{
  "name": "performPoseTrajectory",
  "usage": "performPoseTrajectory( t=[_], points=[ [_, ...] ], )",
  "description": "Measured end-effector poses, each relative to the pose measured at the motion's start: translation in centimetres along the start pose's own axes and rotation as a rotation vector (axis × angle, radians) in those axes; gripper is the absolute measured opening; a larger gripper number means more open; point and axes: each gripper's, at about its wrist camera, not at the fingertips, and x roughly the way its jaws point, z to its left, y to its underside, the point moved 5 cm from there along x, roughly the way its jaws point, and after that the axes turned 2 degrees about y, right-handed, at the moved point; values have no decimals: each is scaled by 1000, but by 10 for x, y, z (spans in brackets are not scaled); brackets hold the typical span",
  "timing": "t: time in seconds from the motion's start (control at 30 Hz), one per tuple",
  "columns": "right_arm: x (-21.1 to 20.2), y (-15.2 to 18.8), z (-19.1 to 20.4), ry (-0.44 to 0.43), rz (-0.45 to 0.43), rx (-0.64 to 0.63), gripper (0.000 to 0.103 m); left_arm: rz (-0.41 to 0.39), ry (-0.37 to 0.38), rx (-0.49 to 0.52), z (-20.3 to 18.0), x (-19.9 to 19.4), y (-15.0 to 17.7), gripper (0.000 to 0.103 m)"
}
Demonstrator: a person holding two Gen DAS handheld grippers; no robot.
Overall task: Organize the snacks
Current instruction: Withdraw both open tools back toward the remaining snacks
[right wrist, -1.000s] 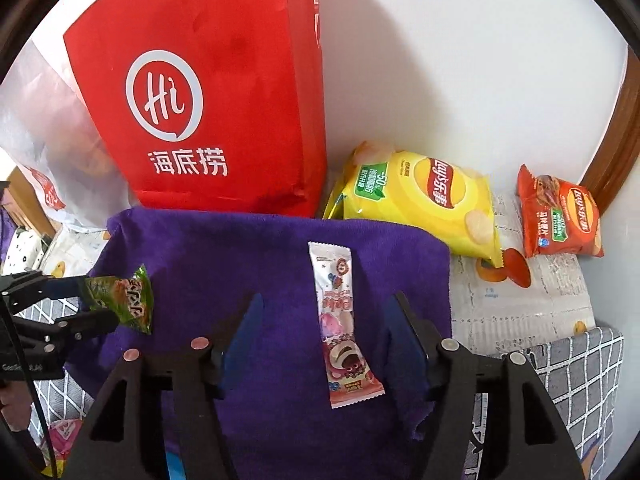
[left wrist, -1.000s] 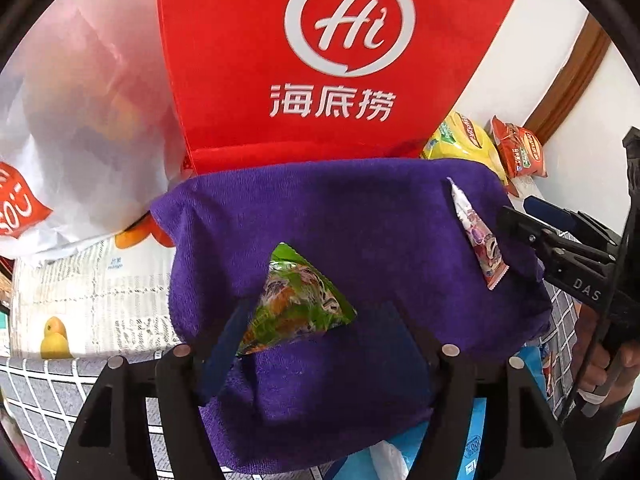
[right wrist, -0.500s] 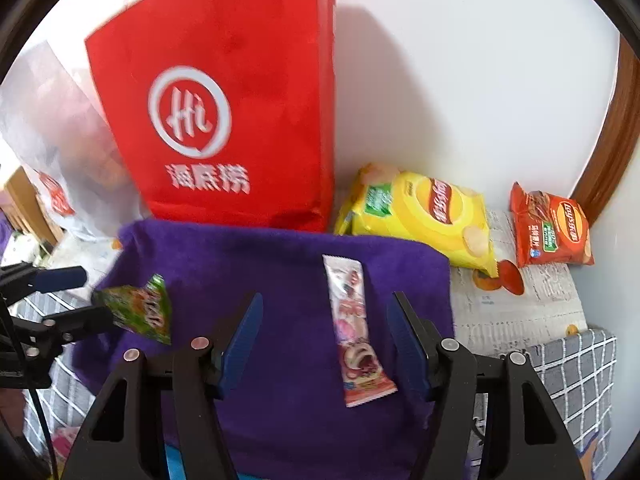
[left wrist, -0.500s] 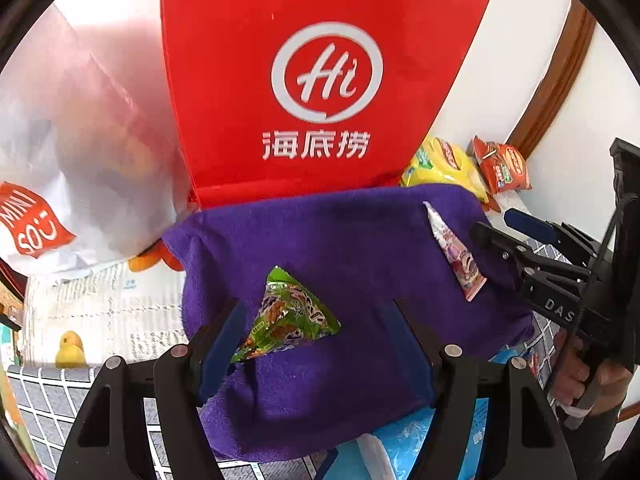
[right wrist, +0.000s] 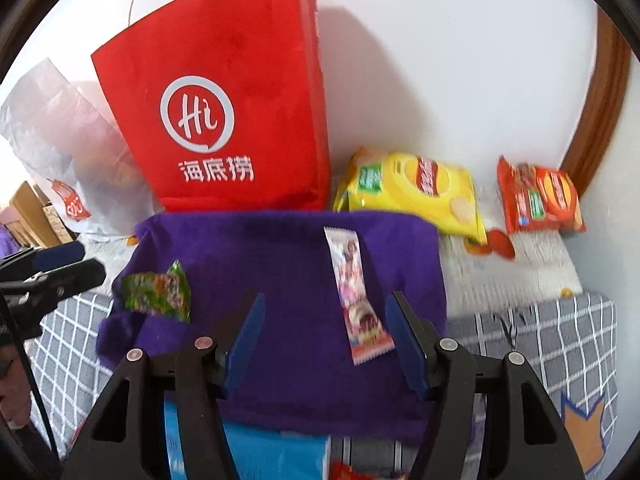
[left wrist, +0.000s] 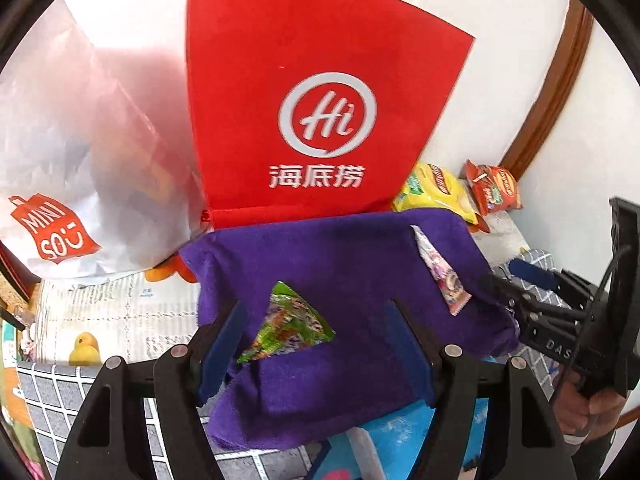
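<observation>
2 snacks are seen lying on a purple towel (right wrist: 280, 264): a green packet (left wrist: 288, 326) toward its left edge and a long pink wrapper (right wrist: 356, 296) toward its right. The left gripper (left wrist: 316, 336) is held half open above the green packet, which shows between its jaws and nearer the left one, untouched by either pad; nothing is gripped. The right gripper (right wrist: 324, 340) is likewise held half open and empty, with the pink wrapper between its jaws, close to the right one. The wrapper's long axis runs away from the tool, roughly along the fingers, so a close across its narrow width is judged feasible. Each snack lies nearer its own hand.
</observation>
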Motion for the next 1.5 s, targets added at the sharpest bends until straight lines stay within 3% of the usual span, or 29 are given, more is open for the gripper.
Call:
performPoseTrajectory(
  t=[0.2,0.5,0.87,1.0,1.5],
  points=[
    [-29,25,-18,14,-1,29,63,-41,-20,100,-20,-23,2,71],
    [-70,44,-46,36,-27,96,63,-63,-8,117,-35,-45,4,71],
    [-97,86,-66,67,4,117,63,-129,-27,139,-56,-83,12,71],
    [-107,100,-69,73,2,120,63,-105,-2,145,-64,-87,22,71],
    [-102,146,-81,85,17,91,63,-50,-57,-14,-23,-97,76,71]
  ],
)
